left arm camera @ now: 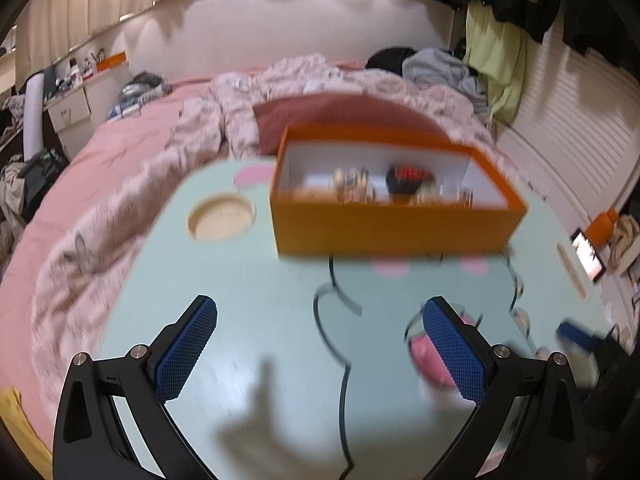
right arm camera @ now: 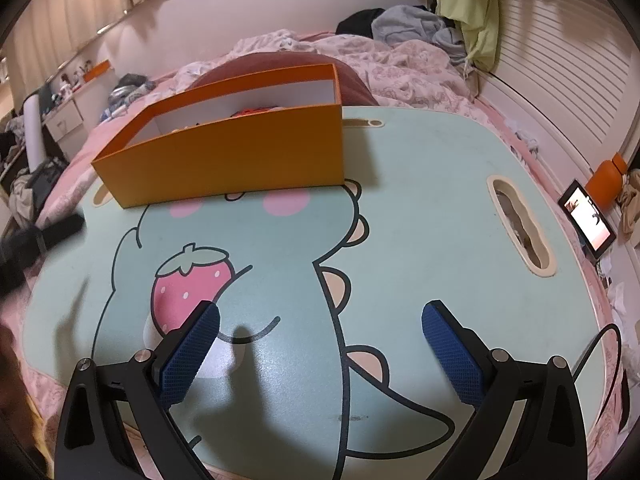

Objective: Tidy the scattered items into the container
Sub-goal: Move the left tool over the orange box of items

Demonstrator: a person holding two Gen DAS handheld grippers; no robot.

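An orange box (left arm camera: 392,224) with a white inside stands on the far half of a pale green lap table (left arm camera: 248,280). It holds several small items, among them a red and black thing (left arm camera: 408,178) and small bottles (left arm camera: 352,184). My left gripper (left arm camera: 320,312) hovers open over the printed tabletop in front of the box, with nothing between its fingers. In the right wrist view the box (right arm camera: 240,160) sits at the upper left, and my right gripper (right arm camera: 320,312) is open over the dinosaur print, also with nothing in it. The left wrist view is blurred.
The table (right arm camera: 420,184) rests on a bed with pink covers (left arm camera: 120,152). It has a round cup recess (left arm camera: 220,218) and a slot handle (right arm camera: 520,232). A lit phone (right arm camera: 588,216) and an orange bottle (right arm camera: 608,180) lie off to the right, and a cable (right arm camera: 592,352) trails nearby.
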